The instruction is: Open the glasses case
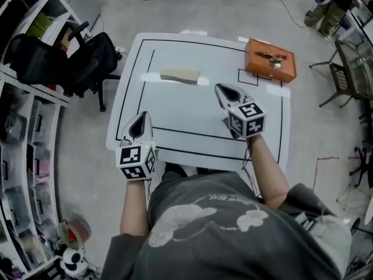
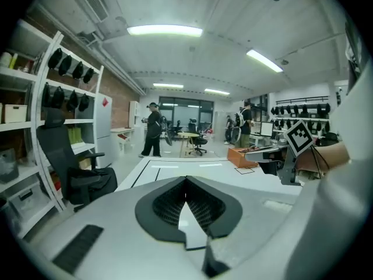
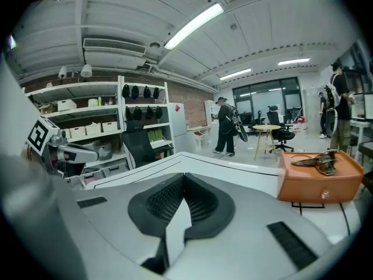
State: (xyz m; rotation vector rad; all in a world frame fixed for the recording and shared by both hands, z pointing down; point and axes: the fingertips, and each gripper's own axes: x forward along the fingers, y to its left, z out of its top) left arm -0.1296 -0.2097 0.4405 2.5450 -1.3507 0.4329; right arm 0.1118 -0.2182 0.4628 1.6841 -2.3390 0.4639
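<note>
The glasses case (image 1: pixel 179 74) is a closed beige oblong lying on the far left part of the white table (image 1: pixel 198 118). My left gripper (image 1: pixel 140 116) hovers over the table's near left edge, well short of the case, jaws shut and empty. My right gripper (image 1: pixel 223 88) sits over the table's middle right, to the right of the case and apart from it, also shut on nothing. In the left gripper view my left gripper (image 2: pixel 186 182) shows its jaws meeting at the tip. The right gripper view shows the same of my right gripper (image 3: pixel 184 178). The case is in neither gripper view.
An orange box (image 1: pixel 270 60) with a small metallic object (image 1: pixel 274 58) on top stands at the table's far right corner; it also shows in the right gripper view as the orange box (image 3: pixel 317 177). A black office chair (image 1: pixel 87 60) and shelving (image 1: pixel 26 133) stand to the left. People stand in the far background.
</note>
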